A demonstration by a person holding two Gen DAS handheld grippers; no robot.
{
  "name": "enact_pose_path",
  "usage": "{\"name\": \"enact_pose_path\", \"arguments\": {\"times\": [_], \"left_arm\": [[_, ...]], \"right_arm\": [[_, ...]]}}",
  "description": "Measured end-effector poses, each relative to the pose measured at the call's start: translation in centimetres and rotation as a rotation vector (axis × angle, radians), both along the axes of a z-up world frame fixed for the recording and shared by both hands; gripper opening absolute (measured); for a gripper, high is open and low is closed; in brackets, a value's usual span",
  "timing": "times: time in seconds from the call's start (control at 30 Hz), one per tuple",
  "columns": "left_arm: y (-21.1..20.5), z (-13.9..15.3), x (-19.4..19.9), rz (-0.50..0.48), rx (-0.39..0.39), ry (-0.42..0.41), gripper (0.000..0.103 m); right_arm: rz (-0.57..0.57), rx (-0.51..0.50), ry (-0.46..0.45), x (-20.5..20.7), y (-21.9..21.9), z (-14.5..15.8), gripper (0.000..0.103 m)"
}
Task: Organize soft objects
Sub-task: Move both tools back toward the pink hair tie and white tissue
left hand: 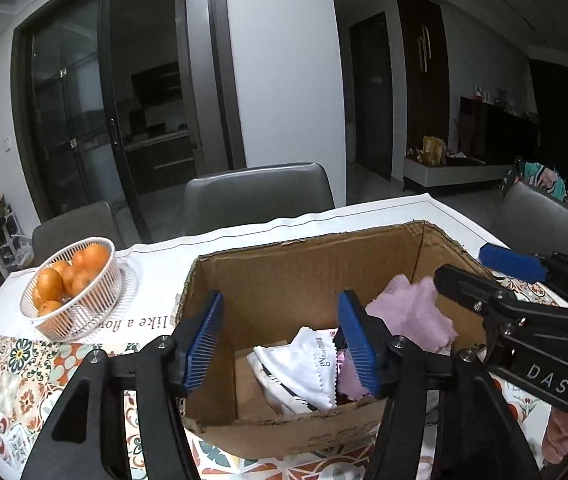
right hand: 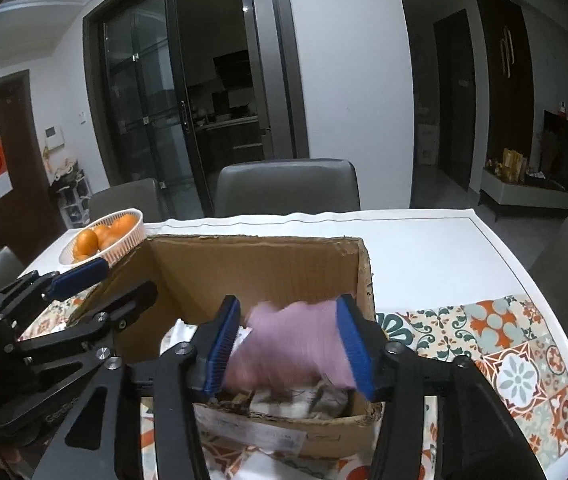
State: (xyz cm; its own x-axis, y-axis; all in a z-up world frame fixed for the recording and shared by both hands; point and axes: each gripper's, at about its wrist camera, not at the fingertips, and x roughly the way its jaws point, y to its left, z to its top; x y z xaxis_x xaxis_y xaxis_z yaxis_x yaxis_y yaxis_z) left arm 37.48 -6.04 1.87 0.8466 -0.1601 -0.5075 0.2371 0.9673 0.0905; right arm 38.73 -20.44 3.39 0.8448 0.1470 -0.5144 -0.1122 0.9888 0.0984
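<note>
The left wrist view is showing the left gripper (left hand: 280,344) standing about half open over the near wall of the cardboard box (left hand: 307,272), with nothing between its blue pads. Inside the box a white printed cloth (left hand: 303,368) is lying on the bottom, and the lilac cloth (left hand: 411,312) is sitting partly over it, toward the right wall.

In the right wrist view, the right gripper (right hand: 287,344) is also standing half open. The lilac cloth (right hand: 291,340) appears blurred between its pads; whether the pads are pressing on it cannot be told, but it seems to be dropping free.

So at least two soft objects are already lying in the box, and whether more are waiting is not shown. Both grippers are pointing slantwise downward into the box, side by side. Farther off, a white basket of oranges (left hand: 72,280) is standing on the table (right hand: 443,248).
</note>
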Motion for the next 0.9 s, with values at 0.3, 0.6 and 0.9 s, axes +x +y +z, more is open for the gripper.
{"name": "enact_pose_path", "arguments": {"times": [0.3,0.6,0.9], "left_arm": [[-0.4,1.7,-3.4,-0.015,-0.001,-0.059,0.063],[-1.1,2.7,-7.5,-0.033,-0.021,-0.094,0.066],[-2.2,0.5,-10.2,-0.043,-0.024,-0.057,0.066]], "right_arm": [[-0.036,-0.031,-0.084,-3.8,-0.4,2.0,0.059],[-0.059,-0.013,-0.134,-8.1,-1.9,3.6,0.059],[-0.073,-0.009,-0.103,-10.8,-3.5,1.8,0.059]]}}
